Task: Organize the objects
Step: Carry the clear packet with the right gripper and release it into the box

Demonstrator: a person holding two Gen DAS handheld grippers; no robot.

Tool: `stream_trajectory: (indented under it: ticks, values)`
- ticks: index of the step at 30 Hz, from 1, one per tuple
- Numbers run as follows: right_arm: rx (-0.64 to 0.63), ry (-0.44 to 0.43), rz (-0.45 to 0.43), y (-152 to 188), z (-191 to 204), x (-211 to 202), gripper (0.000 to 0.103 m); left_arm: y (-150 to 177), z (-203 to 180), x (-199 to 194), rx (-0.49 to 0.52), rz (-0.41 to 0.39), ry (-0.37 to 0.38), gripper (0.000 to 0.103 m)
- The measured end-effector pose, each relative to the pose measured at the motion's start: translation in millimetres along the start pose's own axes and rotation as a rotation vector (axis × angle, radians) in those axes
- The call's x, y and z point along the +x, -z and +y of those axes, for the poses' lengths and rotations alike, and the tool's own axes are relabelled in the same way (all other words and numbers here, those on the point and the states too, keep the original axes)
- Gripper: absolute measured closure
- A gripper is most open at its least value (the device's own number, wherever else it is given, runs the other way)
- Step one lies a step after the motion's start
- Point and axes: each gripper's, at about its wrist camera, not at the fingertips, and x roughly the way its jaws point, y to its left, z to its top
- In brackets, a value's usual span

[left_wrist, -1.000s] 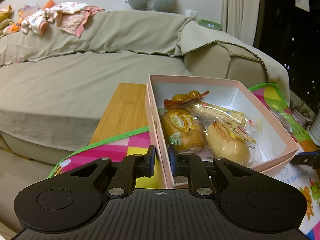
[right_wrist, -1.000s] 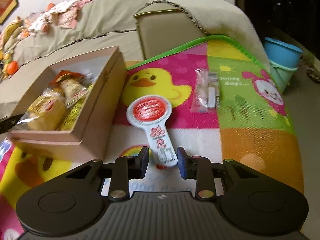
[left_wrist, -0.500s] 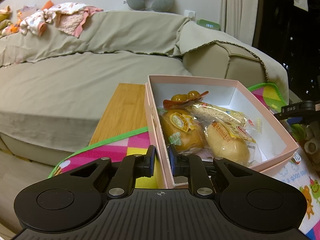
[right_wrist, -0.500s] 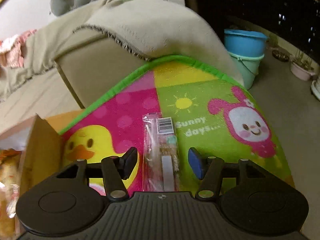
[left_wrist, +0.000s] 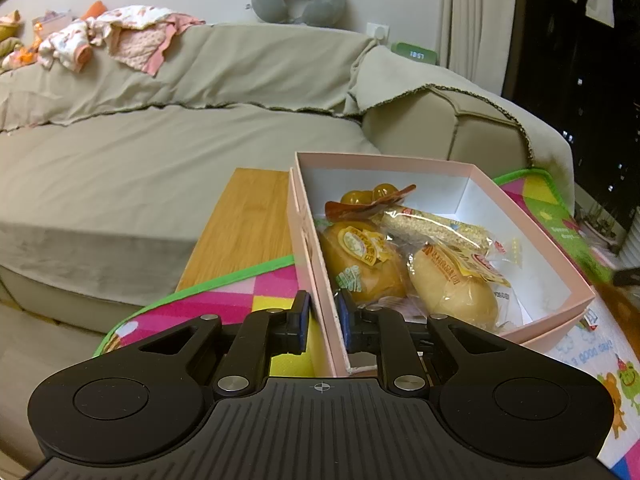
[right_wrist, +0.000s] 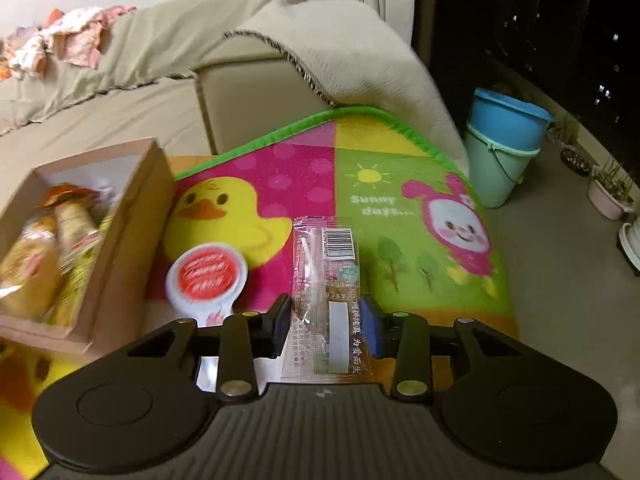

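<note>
A pink box sits on the colourful mat and holds several wrapped buns and snacks. My left gripper is shut on the box's near left wall. In the right wrist view the box is at the left. A clear snack packet with a barcode lies between the fingers of my right gripper, which is shut on it. A white paddle-shaped packet with a red round label lies on the mat beside it.
The mat covers a wooden table in front of a beige sofa. Stacked blue and green buckets and plant pots stand on the floor to the right.
My right gripper swung from the paddle packet to the barcode packet, closed its fingers on it and has pulled back a little. The left gripper has stayed on the box wall.
</note>
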Motion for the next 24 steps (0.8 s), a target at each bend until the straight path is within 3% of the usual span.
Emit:
stream_trajectory:
  ticks: [5,14,18,24]
  values:
    - [-0.012,-0.064,-0.006,26.6,2.6,-49.4,0.066,-0.6,-0.4,-0.2,-0.003,0.0,-0.002,0.085]
    - [-0.064,-0.198,0.06,70.8,40.5,-88.5,0.066,-1.5,-1.5,-0.1,-0.002,0.002,-0.004,0.085]
    - [-0.084,-0.245,0.018,61.2,55.6,-107.3,0.066,-2.0,-1.8,0.0,-0.003,0.002,-0.002,0.085]
    - [-0.112,-0.309,-0.162,8.7,77.8,-142.9,0.066,-2.7,-1.5,0.7,-0.001,0.003,-0.001,0.085]
